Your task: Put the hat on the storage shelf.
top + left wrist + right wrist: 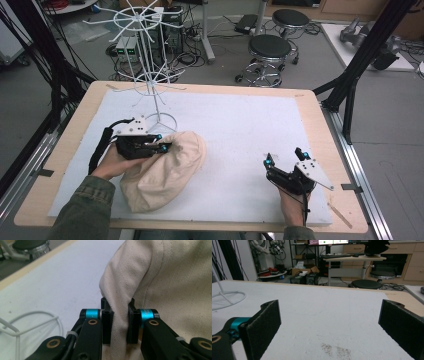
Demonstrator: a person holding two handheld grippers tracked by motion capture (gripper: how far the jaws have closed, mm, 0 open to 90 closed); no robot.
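Note:
A cream cloth cap (pixel 165 170) lies on the white mat (pixel 240 125), left of the middle. My left gripper (pixel 161 142) is shut on a fold of the cream cloth cap (pixel 150 277) at its upper left edge. The fabric is pinched between the two black pads (pixel 107 325). A white wire rack (pixel 150 55) stands just behind that gripper, its round foot on the mat. My right gripper (pixel 285 157) rests near the mat's front right part, jaws wide open, nothing between its pads (pixel 264 322).
The wooden table (pixel 310 100) borders the mat on all sides. The wire rack's base ring (pixel 227 298) shows at the left in the right gripper view. Black stools (pixel 270 50), cables and black frame posts (pixel 365 50) stand on the floor beyond the table.

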